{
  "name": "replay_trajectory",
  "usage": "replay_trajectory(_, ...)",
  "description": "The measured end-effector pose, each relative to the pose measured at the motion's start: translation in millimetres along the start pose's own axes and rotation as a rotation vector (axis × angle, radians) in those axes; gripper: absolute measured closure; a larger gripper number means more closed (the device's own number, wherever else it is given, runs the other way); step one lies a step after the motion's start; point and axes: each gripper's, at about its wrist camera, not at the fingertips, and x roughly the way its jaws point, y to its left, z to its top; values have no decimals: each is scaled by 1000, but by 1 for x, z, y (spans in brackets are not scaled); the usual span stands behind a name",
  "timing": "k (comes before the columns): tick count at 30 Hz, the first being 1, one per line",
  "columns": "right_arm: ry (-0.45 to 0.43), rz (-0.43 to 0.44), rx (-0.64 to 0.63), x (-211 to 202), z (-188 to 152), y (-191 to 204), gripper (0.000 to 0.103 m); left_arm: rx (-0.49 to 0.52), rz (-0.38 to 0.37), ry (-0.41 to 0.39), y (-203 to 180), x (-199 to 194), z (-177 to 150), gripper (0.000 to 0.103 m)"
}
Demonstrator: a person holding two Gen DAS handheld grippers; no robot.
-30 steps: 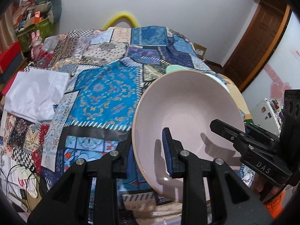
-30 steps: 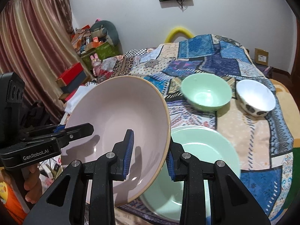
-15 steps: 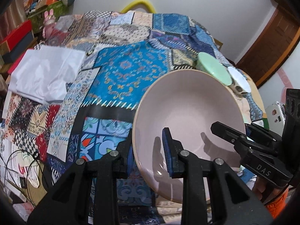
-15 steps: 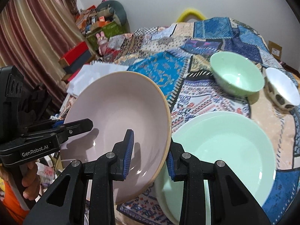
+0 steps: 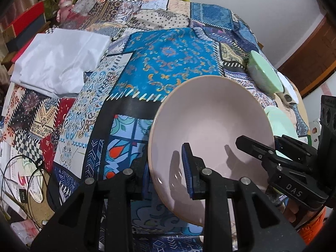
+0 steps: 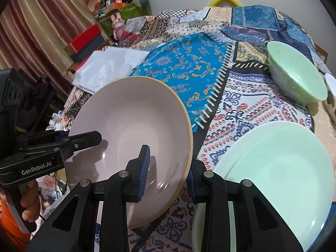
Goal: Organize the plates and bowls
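both tongs pinched the pink plate (image 5: 210, 130) by opposite edges: the left gripper (image 5: 167, 168) clamped its near-left rim, the right gripper (image 6: 168, 168) clamped the rim on its own side, one pad inside the dish and one behind. the plate hung tilted above the patchwork cloth (image 5: 168, 58), clear of it. over the last second the pair had carried it lower and closer in, so the green plate (image 6: 277, 168) now filled the right view just beside the pink rim (it had looked smaller and farther off). that suggested stacking was near. the green bowl (image 6: 298, 77) and a white bowl (image 6: 331, 88) sat beyond, untouched.
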Motion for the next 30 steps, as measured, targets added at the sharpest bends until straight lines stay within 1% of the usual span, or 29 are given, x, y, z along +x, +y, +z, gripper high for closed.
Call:
replay_trajectory(10, 9, -17, -9, 6, 4, -1, 73, 8, 3, -2, 1, 5, 1, 76)
replay_trajectory(14, -21, -32, -21, -3, 6, 0, 72, 10, 21, -17, 0, -2, 1, 76)
replay_trajectory(22, -84, -45, -32, -28, 7, -4, 72, 41, 70, -70, -14, -31, 4, 75)
replay_trajectory(26, -123, -51, -33, -46, 7, -9, 72, 47, 81, -113, -22, -48, 8, 70)
replay_trajectory(30, -157, -55, -25, -64, 5, -18, 71, 70, 82, -168, -39, -67, 12, 59)
